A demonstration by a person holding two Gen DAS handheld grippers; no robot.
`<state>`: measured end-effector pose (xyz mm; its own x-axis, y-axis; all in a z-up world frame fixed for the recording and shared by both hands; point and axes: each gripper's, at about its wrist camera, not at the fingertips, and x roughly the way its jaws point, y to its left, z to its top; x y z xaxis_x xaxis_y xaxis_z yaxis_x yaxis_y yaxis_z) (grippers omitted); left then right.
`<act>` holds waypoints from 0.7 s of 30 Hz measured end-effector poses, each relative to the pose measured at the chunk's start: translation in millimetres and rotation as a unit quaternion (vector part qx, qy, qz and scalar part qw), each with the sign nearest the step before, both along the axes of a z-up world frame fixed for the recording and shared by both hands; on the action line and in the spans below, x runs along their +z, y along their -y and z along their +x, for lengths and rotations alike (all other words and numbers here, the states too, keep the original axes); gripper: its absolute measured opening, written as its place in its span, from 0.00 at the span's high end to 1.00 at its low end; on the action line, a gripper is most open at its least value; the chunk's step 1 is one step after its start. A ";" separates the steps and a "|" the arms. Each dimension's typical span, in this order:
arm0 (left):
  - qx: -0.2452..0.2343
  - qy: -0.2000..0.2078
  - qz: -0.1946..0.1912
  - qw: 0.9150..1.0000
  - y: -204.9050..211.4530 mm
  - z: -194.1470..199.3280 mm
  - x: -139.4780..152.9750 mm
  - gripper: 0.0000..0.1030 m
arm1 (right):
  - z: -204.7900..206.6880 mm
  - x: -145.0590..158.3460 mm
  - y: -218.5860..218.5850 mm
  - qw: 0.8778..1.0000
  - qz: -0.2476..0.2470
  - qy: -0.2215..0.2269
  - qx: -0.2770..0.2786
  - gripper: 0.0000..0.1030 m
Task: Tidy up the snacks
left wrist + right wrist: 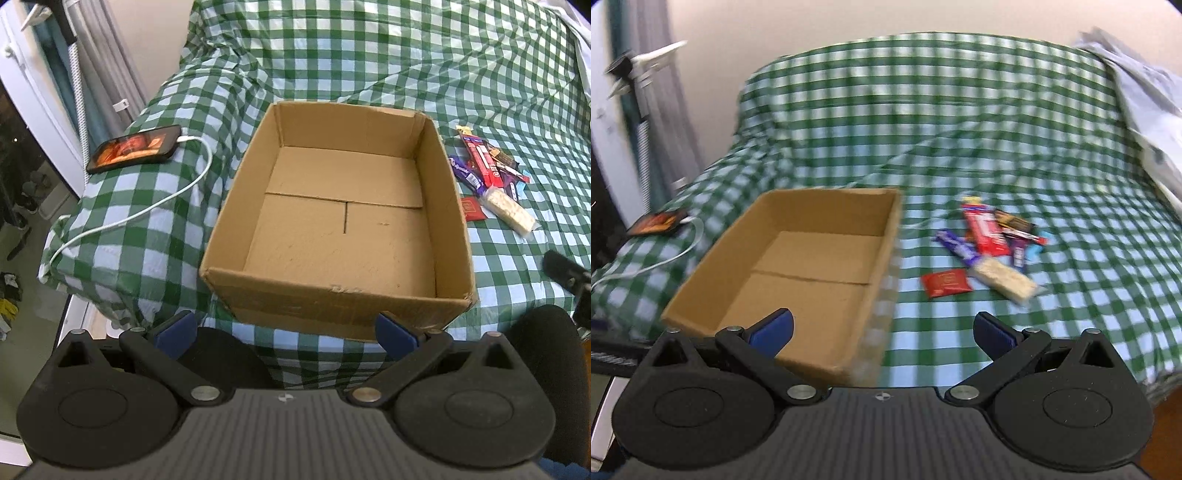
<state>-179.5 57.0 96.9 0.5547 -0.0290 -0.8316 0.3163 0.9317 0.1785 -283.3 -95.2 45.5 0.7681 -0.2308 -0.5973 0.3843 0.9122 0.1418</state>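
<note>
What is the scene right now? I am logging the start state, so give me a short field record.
surface: green checked cloth
box: open cardboard box, nothing inside
snacks: loose pile on the cloth right of the box
phone: left of the box, cable plugged in
left tool: open, holding nothing
right tool: open, holding nothing

Right wrist view: motion-blurred throughout; cardboard box point(798, 273) near wall smeared, wrapper lettering in the snack pile point(990, 247) unreadable. Left wrist view: box wall hides part of the red packet point(472, 209); phone point(135, 148) screen content indistinct; dark object point(565, 271) at right edge cut off, unidentifiable.
</note>
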 end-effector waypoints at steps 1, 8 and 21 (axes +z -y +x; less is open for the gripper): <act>-0.003 0.000 0.002 1.000 5.8 1.3 -0.3 0.00 | -1.3 -2.8 9.0 1.000 0.004 0.000 -0.012 0.00; -0.034 -0.006 0.018 0.999 54.3 12.0 -2.1 0.00 | -5.3 -31.5 83.3 0.998 0.001 -0.003 -0.068 0.00; -0.081 -0.028 0.042 0.995 170.9 63.1 -21.0 0.00 | 112.2 -126.1 216.1 0.994 -0.040 -0.099 0.006 0.00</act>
<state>-116.3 -113.9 75.9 0.5005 -0.0430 -0.8647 0.4737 0.8496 0.2320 -171.2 -311.3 -80.6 0.6404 -0.2745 -0.7173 0.3861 0.9224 -0.0082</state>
